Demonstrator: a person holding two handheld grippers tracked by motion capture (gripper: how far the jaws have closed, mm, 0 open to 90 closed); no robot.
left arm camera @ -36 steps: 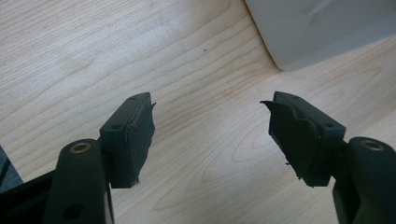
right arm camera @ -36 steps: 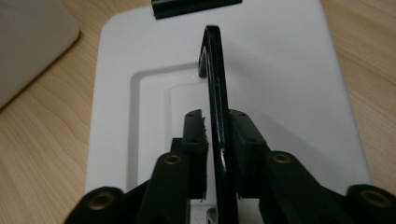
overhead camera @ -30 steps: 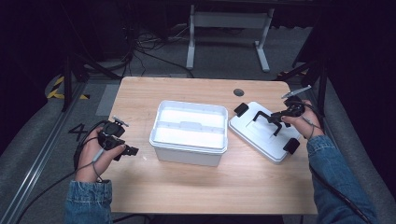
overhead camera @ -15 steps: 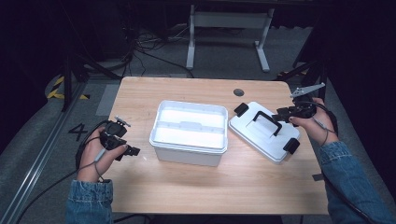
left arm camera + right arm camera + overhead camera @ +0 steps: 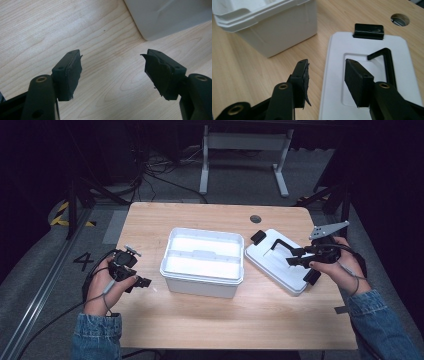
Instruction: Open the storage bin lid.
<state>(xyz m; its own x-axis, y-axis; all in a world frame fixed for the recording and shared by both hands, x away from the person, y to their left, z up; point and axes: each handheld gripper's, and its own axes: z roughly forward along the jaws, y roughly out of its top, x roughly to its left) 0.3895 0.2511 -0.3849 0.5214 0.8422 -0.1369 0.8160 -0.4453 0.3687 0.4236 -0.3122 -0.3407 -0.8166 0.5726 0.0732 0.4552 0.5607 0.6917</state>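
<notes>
Since a second earlier, my right gripper (image 5: 296, 258) had let go of the lid's handle (image 5: 281, 245) and drawn back toward the table's right edge, its jaws having just been opening with nothing between them. On the left, my left gripper (image 5: 141, 282) sat where it had been, near the table's (image 5: 200, 330) left edge, jaws wide apart and empty over bare wood, with a corner of the box (image 5: 167, 17) just ahead in the left gripper view. At the middle stood the white box (image 5: 202, 262), open and upright. Just beside it to the right lay the white lid (image 5: 277, 265), flat on the table, turned at an angle, black latches at its ends. My right gripper hovered over the lid's near end, jaws spread and holding nothing, the handle lying past its pads (image 5: 355, 80) in the right gripper view.
</notes>
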